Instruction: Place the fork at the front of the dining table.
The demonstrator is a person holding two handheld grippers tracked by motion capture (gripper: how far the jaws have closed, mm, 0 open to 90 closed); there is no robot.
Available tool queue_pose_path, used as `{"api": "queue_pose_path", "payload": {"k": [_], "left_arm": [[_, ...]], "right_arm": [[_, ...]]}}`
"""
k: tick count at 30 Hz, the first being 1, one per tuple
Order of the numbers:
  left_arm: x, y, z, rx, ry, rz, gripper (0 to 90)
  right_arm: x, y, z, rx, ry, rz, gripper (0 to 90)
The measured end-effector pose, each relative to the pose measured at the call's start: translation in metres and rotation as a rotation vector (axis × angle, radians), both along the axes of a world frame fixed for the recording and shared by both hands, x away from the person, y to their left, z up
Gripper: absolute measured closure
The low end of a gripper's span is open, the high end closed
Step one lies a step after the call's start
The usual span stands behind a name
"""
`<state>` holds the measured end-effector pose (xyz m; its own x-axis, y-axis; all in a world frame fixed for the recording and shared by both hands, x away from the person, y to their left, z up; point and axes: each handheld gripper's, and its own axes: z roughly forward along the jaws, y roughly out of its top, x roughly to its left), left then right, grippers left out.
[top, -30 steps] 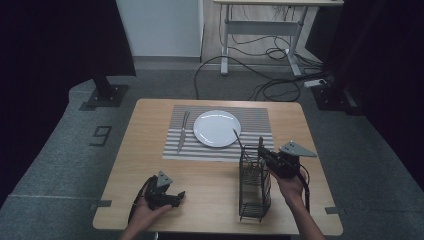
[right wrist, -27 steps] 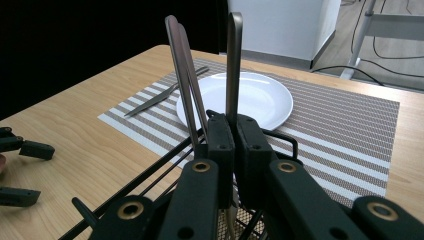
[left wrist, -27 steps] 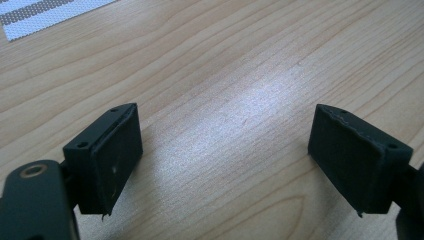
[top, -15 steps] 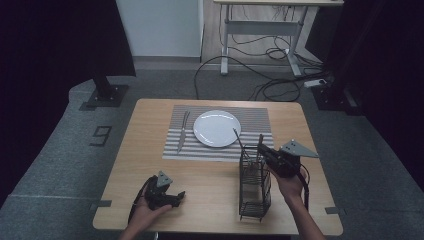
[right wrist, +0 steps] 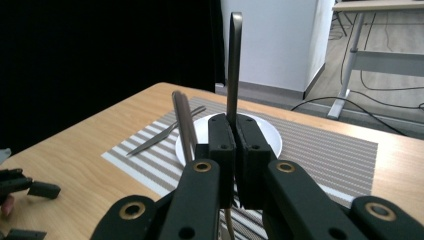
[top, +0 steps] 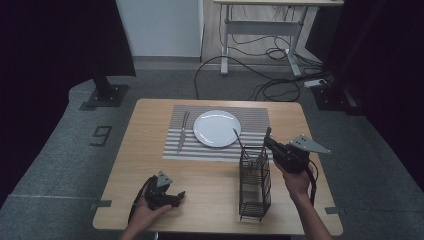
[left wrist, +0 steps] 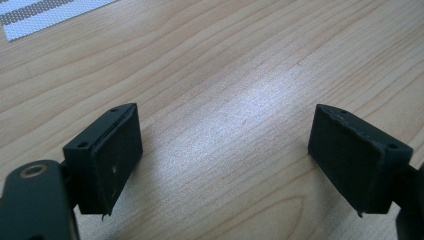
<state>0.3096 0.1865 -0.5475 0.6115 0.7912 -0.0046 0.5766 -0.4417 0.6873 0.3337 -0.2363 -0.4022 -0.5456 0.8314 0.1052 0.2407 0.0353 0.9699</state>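
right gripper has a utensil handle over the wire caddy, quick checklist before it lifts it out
1. Right gripper shut on the utensil: ok, jaws closed on the handle.
2. Utensil upright: ok, the handle rises straight above the jaws.
3. Second utensil apart from the grip: cannot tell, it leans just beside the jaws.
4. Caddy standing: ok, upright on the table, nothing holding it down.
5. Place free on the mat: ok, the strip right of the plate is bare; a fork lies on its left.
6. Left gripper out of the way: ok, open, low near the table's front edge.

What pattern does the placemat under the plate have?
Grey and white stripes on the placemat, clearest in the high view.
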Motion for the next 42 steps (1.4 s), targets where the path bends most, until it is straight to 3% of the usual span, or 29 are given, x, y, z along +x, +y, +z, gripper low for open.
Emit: {"api": "queue_pose_path", "payload": {"k": [7,17,26,35,42], "left_arm": [[0.0,0.0,0.0,0.001,0.0,0.0,14.0],[0.0,0.0,0.0,0.0,0.0,0.0,14.0],[0.0,0.0,0.0,0.0,0.0,0.0,14.0],[0.0,0.0,0.0,0.0,-0.001,0.0,14.0],[0.0,0.0,0.0,0.0,-0.001,0.0,14.0]], "right_arm": [[-0.001,-0.009,0.014,0.047,-0.02,-0.011,86.6],[-0.004,-0.015,0.038,0.077,-0.075,-0.02,86.6],[-0.001,-0.03,0.052,0.085,-0.098,-0.07,86.6],[0.003,-0.041,0.048,0.065,-0.115,-0.141,86.6],[0.014,-0.049,0.029,0.055,-0.091,-0.182,86.6]]}}
